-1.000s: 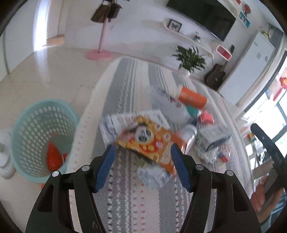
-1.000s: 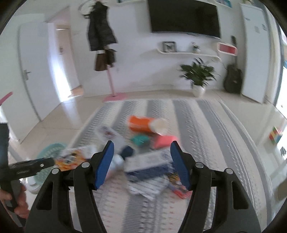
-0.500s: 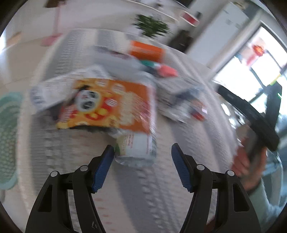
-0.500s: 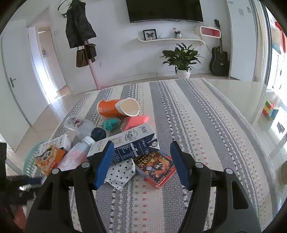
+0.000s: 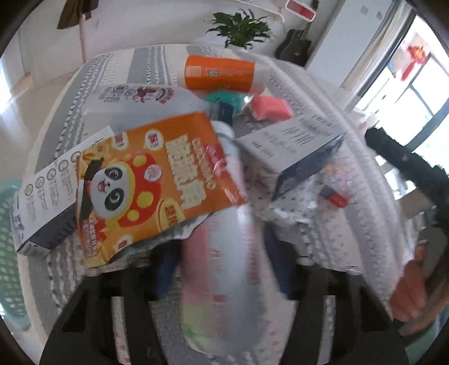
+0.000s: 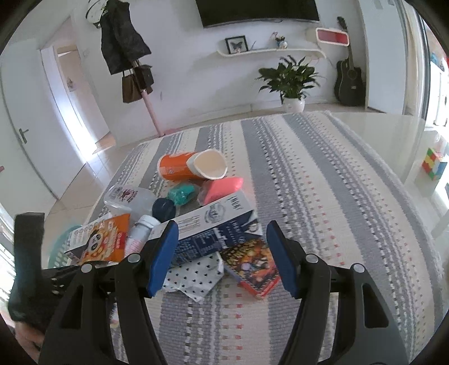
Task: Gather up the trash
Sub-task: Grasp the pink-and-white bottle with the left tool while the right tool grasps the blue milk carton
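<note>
Here our left gripper (image 5: 221, 278) fingers are closing round the plastic bottle (image 5: 224, 261), lower centre: light, slick, crushable; we'd grip mid-body. Right gripper (image 6: 221, 258) fingers spread, empty.

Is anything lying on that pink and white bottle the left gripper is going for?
Yes. The orange panda snack bag lies over the bottle's upper part; the left gripper is closing around its lower body.

I am in a home living room. On the far wall, top of the frame, hangs a television (image 6: 259, 12), with a shelf (image 6: 269, 52) below it. At upper right stand a potted plant (image 6: 290, 80) and a guitar (image 6: 349, 81); at upper left, a coat rack (image 6: 123, 42).
</note>
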